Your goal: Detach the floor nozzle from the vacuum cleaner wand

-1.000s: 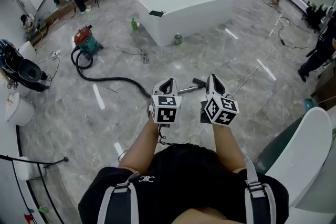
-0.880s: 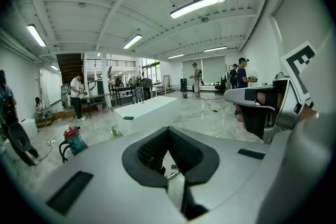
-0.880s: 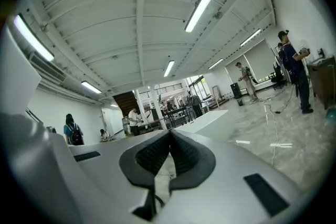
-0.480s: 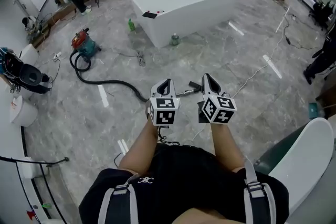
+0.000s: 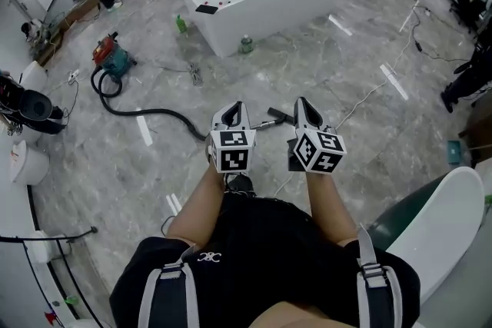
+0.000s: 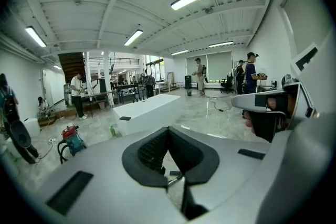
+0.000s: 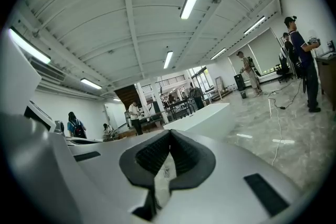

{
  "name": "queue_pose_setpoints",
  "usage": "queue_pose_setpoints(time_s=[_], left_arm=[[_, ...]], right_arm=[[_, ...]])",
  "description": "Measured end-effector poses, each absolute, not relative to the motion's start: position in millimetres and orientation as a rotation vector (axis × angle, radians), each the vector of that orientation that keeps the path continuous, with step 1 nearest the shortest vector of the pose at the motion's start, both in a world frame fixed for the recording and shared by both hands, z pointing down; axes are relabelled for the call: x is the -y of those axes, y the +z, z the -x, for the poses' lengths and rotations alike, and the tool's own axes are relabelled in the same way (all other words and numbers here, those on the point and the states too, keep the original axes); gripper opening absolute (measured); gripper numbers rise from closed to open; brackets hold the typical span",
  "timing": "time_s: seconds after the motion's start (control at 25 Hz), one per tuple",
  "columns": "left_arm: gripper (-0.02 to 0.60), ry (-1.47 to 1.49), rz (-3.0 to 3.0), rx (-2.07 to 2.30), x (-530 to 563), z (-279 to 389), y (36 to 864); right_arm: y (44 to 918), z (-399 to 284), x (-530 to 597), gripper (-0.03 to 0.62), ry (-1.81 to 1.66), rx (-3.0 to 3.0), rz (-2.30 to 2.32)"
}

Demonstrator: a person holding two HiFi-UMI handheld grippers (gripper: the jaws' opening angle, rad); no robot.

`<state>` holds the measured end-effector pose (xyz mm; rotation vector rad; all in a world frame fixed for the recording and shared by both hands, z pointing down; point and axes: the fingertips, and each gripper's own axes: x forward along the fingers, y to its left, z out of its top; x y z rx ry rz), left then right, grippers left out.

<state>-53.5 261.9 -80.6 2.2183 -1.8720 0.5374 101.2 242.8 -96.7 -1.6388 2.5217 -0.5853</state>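
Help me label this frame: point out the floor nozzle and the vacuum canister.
floor nozzle (image 5: 280,116): head view, on its black head.
vacuum canister (image 5: 108,57): head view, on the middle of its body.

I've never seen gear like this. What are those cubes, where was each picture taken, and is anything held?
No robot: a person holds two hand clamps, called grippers; the cubes are part of them. One picture looks down from a camera on the person's head at the left gripper and right gripper. The other two come from cameras riding on each gripper, looking along its jaws. Both are shut and empty. On the floor lie a vacuum cleaner, its black hose and the wand with its floor nozzle.
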Motion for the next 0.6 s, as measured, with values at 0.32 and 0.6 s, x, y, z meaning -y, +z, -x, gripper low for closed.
queue_pose_setpoints(time_s=[0.32,0.6], left_arm=[[0.011,0.597,-2.311,1.792,-182,48,-72],[0.011,0.542,-2.317,1.691,-94,79,-68]], right_arm=[[-93,-94,-173,0.012,-0.588,-2.529,1.696],[-106,-61,-95,0.012,-0.551,-2.535,1.747]])
